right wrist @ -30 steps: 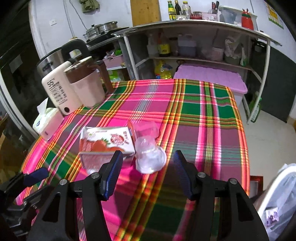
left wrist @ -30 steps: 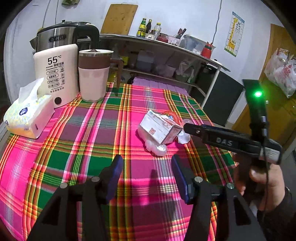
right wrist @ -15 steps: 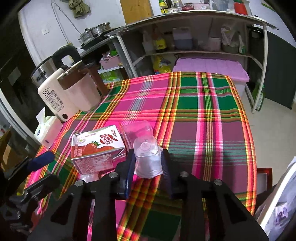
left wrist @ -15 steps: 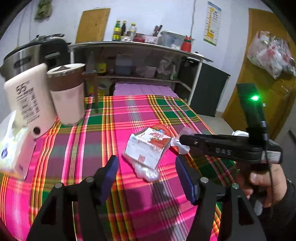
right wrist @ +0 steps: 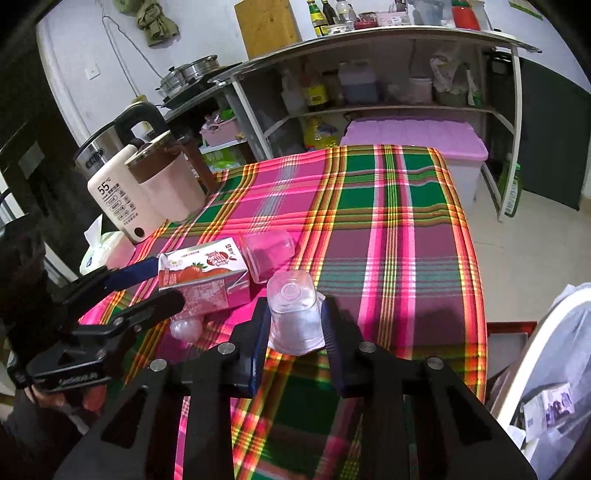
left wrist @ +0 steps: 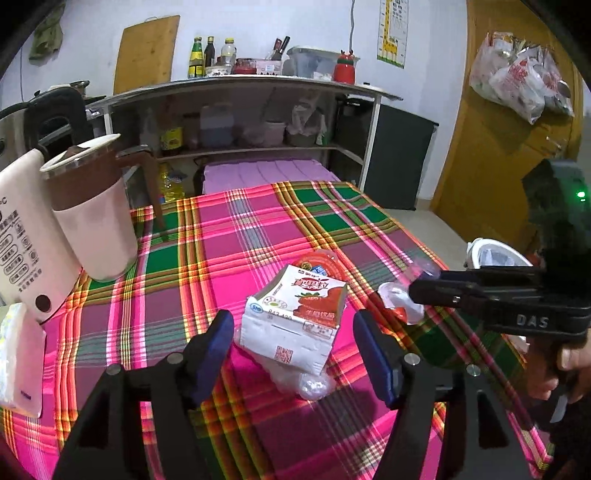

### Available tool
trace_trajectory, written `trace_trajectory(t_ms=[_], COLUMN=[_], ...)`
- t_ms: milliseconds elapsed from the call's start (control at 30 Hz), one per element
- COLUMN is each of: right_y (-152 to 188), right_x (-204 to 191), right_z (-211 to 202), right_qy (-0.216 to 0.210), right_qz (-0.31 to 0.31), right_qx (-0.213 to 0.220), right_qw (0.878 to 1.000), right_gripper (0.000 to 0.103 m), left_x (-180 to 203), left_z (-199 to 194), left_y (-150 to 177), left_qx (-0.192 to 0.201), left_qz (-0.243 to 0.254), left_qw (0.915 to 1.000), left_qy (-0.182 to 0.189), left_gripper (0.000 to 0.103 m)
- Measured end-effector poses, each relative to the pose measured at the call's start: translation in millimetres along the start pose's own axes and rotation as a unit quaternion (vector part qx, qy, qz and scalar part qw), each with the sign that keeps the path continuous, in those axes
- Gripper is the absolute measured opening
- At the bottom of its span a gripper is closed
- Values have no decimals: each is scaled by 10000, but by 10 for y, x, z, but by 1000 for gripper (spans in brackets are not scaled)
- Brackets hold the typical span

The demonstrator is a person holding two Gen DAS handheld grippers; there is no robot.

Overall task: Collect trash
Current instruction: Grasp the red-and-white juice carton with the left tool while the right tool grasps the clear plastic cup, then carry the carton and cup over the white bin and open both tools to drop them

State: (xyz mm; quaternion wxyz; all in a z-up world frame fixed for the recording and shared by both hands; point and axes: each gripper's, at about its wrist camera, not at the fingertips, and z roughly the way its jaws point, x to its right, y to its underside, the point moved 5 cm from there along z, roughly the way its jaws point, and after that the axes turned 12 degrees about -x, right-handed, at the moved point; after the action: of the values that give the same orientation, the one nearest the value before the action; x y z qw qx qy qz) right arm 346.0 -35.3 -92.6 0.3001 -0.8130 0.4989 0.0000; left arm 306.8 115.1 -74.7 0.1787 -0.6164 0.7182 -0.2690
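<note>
White wall (left wrist: 258, 22), metal shelf unit (left wrist: 240, 88), wooden door (left wrist: 491, 155), tiled floor (right wrist: 535, 251)

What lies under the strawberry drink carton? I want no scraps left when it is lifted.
Crumpled clear plastic pokes out beneath the strawberry drink carton, and a red-rimmed clear tub sits behind it. How far the plastic reaches underneath is covered by the carton.

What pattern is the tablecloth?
Pink, green and purple plaid tablecloth, clearest in the right wrist view.
</note>
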Motion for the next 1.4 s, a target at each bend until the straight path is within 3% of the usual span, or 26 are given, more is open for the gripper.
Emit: trace_trajectory(t_ms=[133,167,300,667,1400], right_y=[38,51,113,312,951], right_x=[11,16,0,-85,45], right_z=[-21,-36,-126,-432,-1189], right_qy=[52,76,202,329,446], right_qz=[-5,-14,-104,-278,-138], right_qx=[8,19,86,270,613], right_qw=[10000,10000,9997,9987,9970], right_gripper=[29,29,29,29,29], left_x=[32,30,28,301,1019], left_z=[68,73,27,-335,-844], left_y=[-4,0,16,104,434], left_qx=[-119,-125,-72,193,379], left_qz=[-21,-55,-237,-345,-528], left_qw=[9999,9999,9997,9990,9979], left_qy=[36,37,-37,-216,-7], left_gripper=[67,60,58,57,57])
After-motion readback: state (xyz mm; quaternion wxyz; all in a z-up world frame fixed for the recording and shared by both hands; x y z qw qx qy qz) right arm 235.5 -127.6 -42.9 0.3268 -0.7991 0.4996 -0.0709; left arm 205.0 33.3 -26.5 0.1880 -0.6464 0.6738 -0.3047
